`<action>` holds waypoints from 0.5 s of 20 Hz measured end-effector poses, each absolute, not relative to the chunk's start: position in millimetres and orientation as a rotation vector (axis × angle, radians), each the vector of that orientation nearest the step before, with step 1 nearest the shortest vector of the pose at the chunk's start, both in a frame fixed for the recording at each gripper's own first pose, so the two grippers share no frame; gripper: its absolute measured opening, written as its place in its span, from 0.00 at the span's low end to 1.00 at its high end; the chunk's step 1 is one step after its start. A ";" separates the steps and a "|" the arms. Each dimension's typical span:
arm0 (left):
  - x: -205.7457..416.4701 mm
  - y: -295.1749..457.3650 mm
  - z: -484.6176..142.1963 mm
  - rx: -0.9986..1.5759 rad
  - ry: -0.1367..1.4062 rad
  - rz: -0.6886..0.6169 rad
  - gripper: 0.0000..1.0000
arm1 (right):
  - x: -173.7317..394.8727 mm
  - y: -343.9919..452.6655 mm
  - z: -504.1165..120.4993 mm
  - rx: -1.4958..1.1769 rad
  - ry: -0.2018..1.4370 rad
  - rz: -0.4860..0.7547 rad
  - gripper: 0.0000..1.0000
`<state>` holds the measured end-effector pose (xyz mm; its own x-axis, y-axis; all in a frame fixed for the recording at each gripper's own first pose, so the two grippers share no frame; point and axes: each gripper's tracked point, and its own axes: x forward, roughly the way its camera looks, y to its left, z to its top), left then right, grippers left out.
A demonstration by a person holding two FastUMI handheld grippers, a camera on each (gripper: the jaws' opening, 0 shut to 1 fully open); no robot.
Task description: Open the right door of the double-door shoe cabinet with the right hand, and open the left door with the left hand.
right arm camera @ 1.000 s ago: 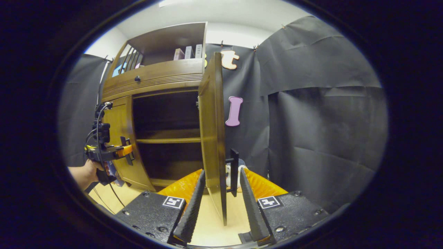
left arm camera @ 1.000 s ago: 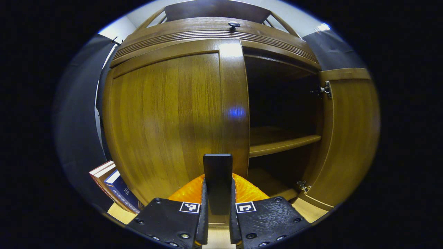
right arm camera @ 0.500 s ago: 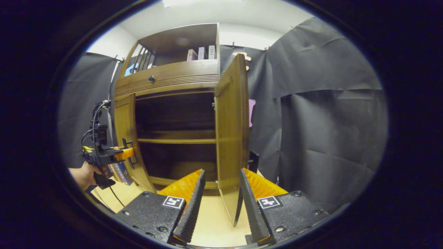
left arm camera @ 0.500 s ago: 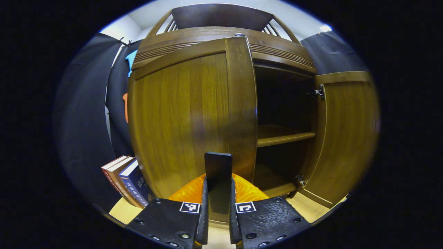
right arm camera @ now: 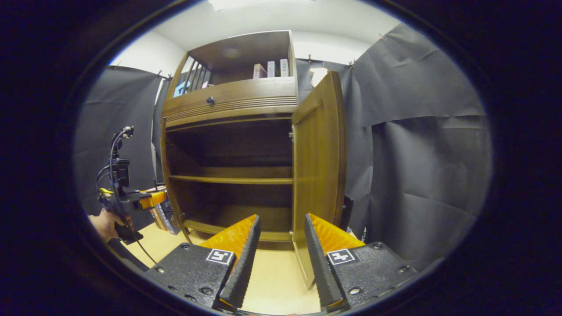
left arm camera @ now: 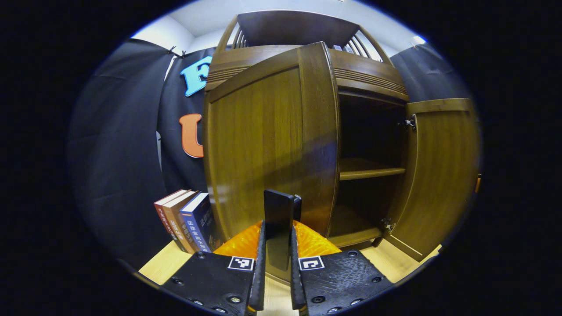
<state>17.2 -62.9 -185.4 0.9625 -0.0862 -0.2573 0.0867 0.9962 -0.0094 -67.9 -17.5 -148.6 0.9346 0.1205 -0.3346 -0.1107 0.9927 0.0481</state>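
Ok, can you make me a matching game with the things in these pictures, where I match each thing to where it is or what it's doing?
Things:
1. left gripper
2. right gripper
3. books
4. shelf

States:
A. standing on the floor beside the cabinet
B. open, holding nothing
C. shut on the left door's handle
D. bare, inside the cabinet

Pairs: 1-C, 2-B, 3-A, 4-D

The books (left arm camera: 186,219) carry spine lettering, too small to read.
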 end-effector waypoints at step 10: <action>-15.5 -4.9 -183.2 0.009 0.265 0.040 0.23 | -60.2 4.0 -148.3 0.025 0.339 0.176 0.65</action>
<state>-15.5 -4.9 -183.2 0.9643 0.0408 -0.2617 -0.0385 0.9992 0.0137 -60.2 4.0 -148.3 0.9278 0.1762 -0.3288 -0.1679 0.9843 0.0538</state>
